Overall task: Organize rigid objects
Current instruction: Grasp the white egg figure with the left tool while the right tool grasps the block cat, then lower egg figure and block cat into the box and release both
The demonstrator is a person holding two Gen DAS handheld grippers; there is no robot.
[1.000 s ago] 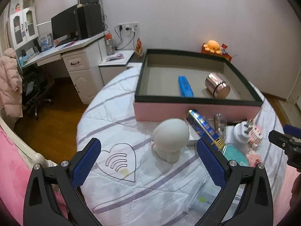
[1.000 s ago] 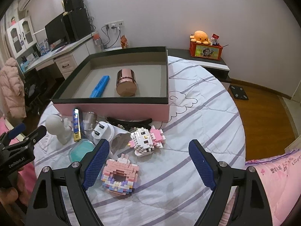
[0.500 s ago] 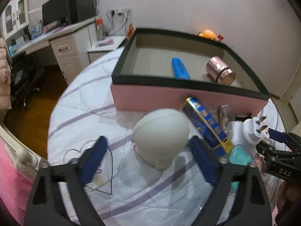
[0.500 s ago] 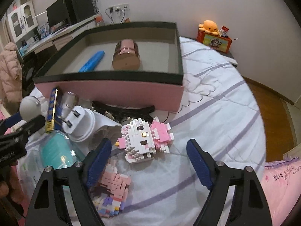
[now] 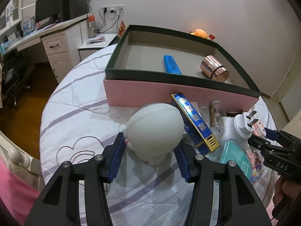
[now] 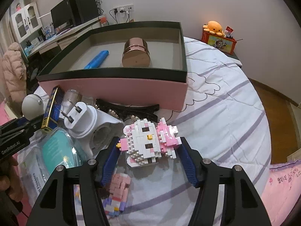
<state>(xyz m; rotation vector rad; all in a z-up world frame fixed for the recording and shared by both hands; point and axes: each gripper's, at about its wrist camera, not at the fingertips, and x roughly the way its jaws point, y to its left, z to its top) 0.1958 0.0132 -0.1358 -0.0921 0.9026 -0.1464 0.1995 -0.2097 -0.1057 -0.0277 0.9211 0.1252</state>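
A white round-headed figure [image 5: 154, 130] stands on the quilt between the blue pads of my left gripper [image 5: 150, 143]. Its jaws are closing and the pads sit just at the figure's sides. In the right wrist view a white and pink brick-built cat [image 6: 148, 141] lies between the pads of my right gripper [image 6: 149, 141]. Those jaws are closing too, with the pads right beside the bricks. Behind both stands the pink box with a dark rim [image 5: 169, 92], holding a blue case [image 5: 172, 64] and a copper can [image 5: 214, 67].
A blue and gold carton [image 5: 193, 120], a small glass bottle [image 5: 216, 111], a white plug [image 5: 239, 124] and a teal case [image 5: 235, 156] crowd the space between the grippers. A pink brick model [image 6: 118, 188] and a black hair band [image 6: 131, 109] lie near the cat.
Both grippers have dropped toward the quilt and narrowed. The left one now straddles the white figure, and the right one straddles the brick cat.
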